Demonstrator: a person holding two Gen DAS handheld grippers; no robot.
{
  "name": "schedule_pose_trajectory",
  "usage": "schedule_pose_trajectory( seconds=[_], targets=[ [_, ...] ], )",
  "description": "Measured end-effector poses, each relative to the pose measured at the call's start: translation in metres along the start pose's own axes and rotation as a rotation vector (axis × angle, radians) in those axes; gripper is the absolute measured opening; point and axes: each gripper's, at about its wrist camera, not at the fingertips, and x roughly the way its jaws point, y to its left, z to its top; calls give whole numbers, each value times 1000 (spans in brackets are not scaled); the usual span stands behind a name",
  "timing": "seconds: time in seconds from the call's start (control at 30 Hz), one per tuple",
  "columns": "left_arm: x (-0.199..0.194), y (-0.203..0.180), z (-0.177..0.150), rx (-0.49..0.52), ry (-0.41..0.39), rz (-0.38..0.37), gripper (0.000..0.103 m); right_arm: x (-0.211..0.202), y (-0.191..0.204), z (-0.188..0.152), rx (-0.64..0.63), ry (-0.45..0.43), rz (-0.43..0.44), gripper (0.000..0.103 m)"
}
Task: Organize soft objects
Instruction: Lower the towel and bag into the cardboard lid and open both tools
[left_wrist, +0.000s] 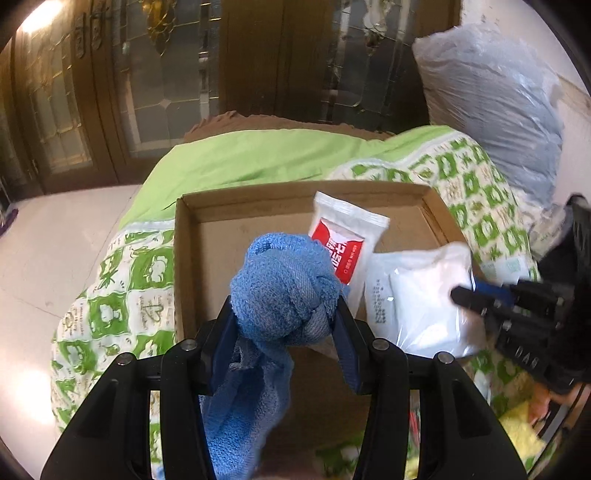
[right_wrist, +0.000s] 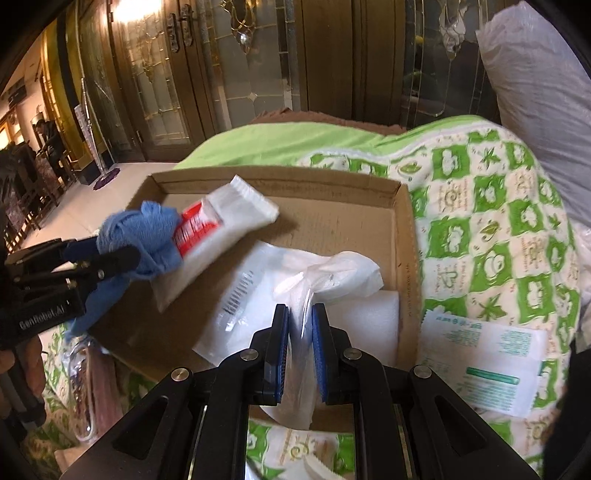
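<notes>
A shallow cardboard box (left_wrist: 192, 258) (right_wrist: 369, 218) lies on a green and white quilt. My left gripper (left_wrist: 284, 310) is shut on a knotted blue towel (left_wrist: 284, 288) and holds it over the box's near left part; the towel also shows in the right wrist view (right_wrist: 144, 236). My right gripper (right_wrist: 300, 314) is shut on a clear plastic bag of white material (right_wrist: 295, 288) at the box's near right side; that bag shows in the left wrist view (left_wrist: 417, 295). A white pouch with a red label (left_wrist: 343, 240) (right_wrist: 221, 225) leans in the box.
The quilt (right_wrist: 480, 229) covers a bed with a plain green sheet (left_wrist: 258, 155) behind. A large grey plastic-wrapped bundle (left_wrist: 491, 99) stands at the back right. A white and green packet (right_wrist: 487, 365) lies right of the box. White foam (right_wrist: 369, 321) sits in the box. Wooden glass doors stand behind.
</notes>
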Motion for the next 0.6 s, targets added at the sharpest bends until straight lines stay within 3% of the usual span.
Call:
schedule_pose_trajectory(
  seconds=[0.17,0.47,0.53,0.6],
  targets=[
    [15,7,-3,-71,27,-25,48,21,1,1,10,37,25,13],
    [13,-5,-15,-13,29,46,59,36,7,0,-23,51,62,22],
    [5,-3,-13,-14,8,62,71,38,4,0,-13,56,68,38],
    [-5,0,-12,-28,-25,68,80,38,1,0,4,51,66,44]
  ],
)
